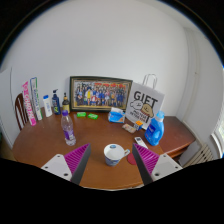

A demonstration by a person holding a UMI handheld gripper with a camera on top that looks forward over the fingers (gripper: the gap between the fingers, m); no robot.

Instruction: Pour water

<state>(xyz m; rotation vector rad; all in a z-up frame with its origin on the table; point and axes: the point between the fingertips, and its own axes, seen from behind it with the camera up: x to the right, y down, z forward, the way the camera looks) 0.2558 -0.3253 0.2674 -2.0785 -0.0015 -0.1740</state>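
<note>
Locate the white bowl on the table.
In the gripper view, the white bowl sits on the wooden table just ahead of the open gripper, between its fingers' line, with the clear bottle to its left and the blue jug to its right.

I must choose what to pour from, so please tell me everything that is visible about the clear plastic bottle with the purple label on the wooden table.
The clear plastic bottle with the purple label stands upright on the brown wooden table, beyond the left of the two open fingers, which hold nothing. It looks slim, with a narrow neck and a cap on top; the label wraps its lower body. Nothing touches it except the table. Its water level cannot be judged.
</note>
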